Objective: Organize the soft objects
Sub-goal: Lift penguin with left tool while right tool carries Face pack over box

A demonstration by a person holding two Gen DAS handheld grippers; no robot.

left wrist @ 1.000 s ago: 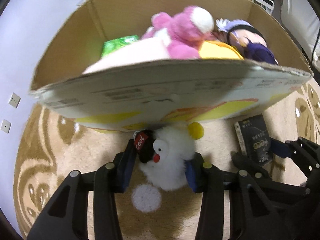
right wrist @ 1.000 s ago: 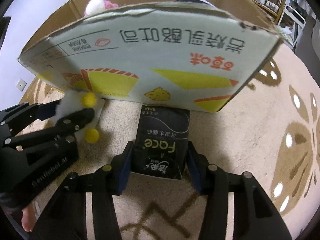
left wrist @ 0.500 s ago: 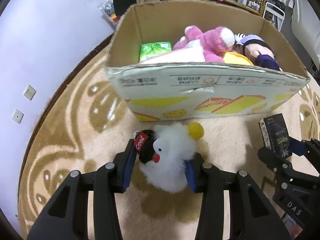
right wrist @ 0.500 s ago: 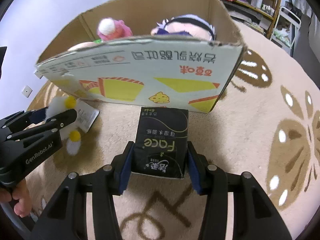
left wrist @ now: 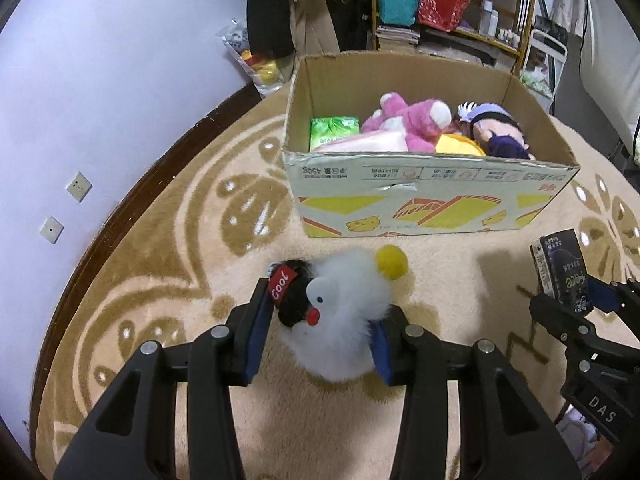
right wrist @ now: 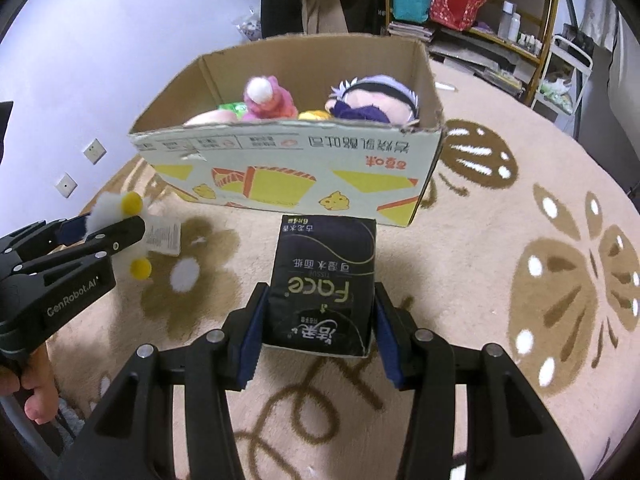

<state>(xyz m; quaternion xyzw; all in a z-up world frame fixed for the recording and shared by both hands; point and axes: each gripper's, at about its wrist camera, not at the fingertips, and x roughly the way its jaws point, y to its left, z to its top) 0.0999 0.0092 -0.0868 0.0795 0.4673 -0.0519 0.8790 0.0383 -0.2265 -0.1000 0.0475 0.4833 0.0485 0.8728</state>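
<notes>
My left gripper (left wrist: 320, 336) is shut on a white fluffy plush bird (left wrist: 344, 308) with a black head, a red "Cool" tag and yellow pom-pom feet, held above the rug. A black tissue pack (right wrist: 322, 284) sits clamped in my right gripper (right wrist: 318, 328), also above the rug. Ahead stands an open cardboard box (left wrist: 432, 200) holding a pink plush (left wrist: 412, 122), a purple-haired doll (left wrist: 496, 128), a green pack (left wrist: 334, 128) and a yellow plush. In the right wrist view the left gripper (right wrist: 116, 228) with the bird (right wrist: 116, 204) is at the left.
A beige rug with brown flower patterns (right wrist: 560, 272) covers the floor. A lilac wall with two sockets (left wrist: 64, 208) runs along the left. Shelves with bags and bottles (left wrist: 448, 4) stand behind the box, with a plastic bag of toys (left wrist: 256, 60) by the wall.
Both grippers have risen and drawn back from the box with their loads, so the box looks smaller and its inside shows. The grips have not changed.
</notes>
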